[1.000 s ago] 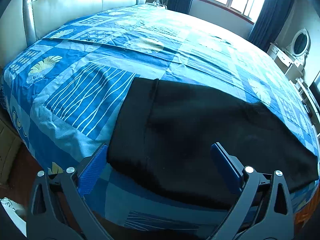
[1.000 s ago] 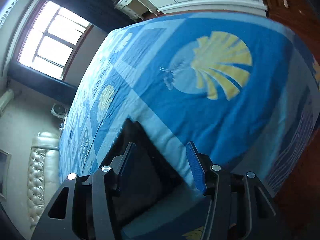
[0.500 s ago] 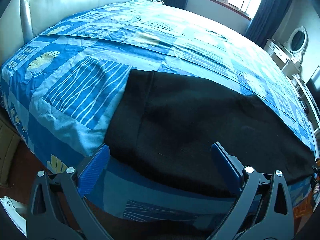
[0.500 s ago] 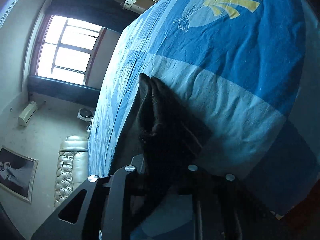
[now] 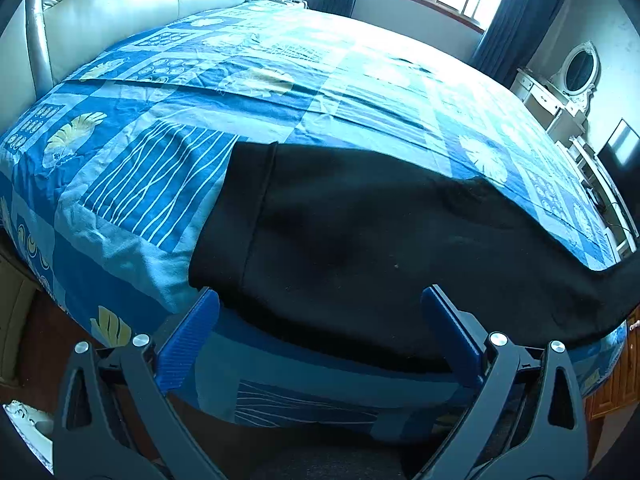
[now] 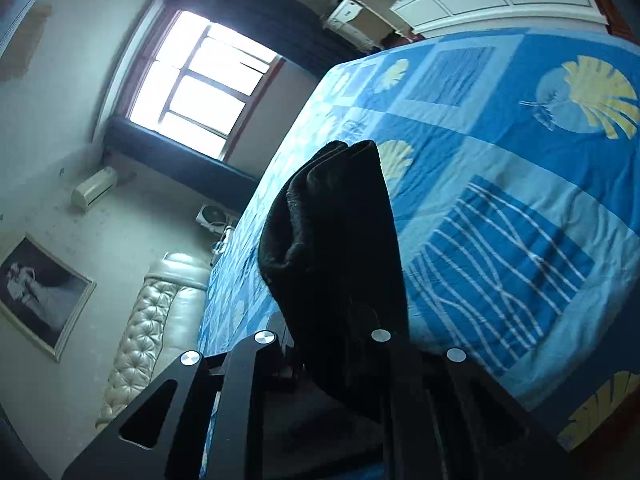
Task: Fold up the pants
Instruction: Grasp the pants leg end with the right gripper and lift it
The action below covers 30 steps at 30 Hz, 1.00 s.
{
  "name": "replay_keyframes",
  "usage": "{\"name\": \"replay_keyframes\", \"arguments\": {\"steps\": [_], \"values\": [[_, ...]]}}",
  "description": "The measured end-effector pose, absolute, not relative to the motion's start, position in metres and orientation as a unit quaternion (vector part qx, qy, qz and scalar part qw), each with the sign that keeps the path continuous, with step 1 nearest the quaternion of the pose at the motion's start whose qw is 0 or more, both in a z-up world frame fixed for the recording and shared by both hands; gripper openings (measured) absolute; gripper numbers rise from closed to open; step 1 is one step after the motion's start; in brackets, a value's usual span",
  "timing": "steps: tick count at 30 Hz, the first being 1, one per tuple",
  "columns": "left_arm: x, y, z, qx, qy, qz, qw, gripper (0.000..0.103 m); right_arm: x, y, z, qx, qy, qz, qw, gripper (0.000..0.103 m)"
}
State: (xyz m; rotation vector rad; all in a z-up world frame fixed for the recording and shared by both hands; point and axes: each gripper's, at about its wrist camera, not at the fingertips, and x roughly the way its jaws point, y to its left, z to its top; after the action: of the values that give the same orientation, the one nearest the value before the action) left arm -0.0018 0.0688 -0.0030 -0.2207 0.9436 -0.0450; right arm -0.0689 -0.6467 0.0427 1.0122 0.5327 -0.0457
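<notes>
Right gripper (image 6: 332,344) has just clamped the pants (image 6: 336,240) leg end, lifting it off the bed (image 6: 500,168) for folding over; left gripper (image 5: 320,336) hovers spread wide, empty.

The pants (image 5: 360,240) are plain black with no pattern, and the bedspread (image 5: 280,80) under them is a patchwork of deep and pale blue squares, some with thin white wavy lines, some with yellow and cream leaf shapes, some with small rings. The left gripper's (image 5: 320,324) fingers (image 5: 188,340) have ribbed blue pads on black arms with silver screw heads. The headboard (image 5: 120,12) is cream, the curtains (image 5: 512,12) dark blue.
</notes>
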Motion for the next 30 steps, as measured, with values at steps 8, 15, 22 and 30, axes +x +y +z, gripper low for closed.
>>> {"name": "replay_keyframes", "arguments": {"steps": [8, 15, 22, 30], "values": [[-0.001, 0.061, -0.001, -0.108, 0.455, -0.035, 0.883, 0.101, -0.041, -0.556, 0.065, 0.389, 0.300, 0.051, 0.870, 0.015], [-0.002, 0.054, 0.000, -0.104, 0.454, -0.045, 0.884, 0.101, -0.011, -0.471, 0.036, 0.335, 0.359, 0.093, 0.866, 0.015], [-0.003, 0.048, 0.002, -0.088, 0.448, -0.049, 0.888, 0.101, 0.013, -0.398, -0.001, 0.246, 0.429, 0.092, 0.864, 0.015], [-0.003, 0.046, 0.002, -0.089, 0.450, -0.055, 0.887, 0.101, 0.016, -0.333, -0.026, 0.103, 0.478, 0.078, 0.869, 0.015]]}}
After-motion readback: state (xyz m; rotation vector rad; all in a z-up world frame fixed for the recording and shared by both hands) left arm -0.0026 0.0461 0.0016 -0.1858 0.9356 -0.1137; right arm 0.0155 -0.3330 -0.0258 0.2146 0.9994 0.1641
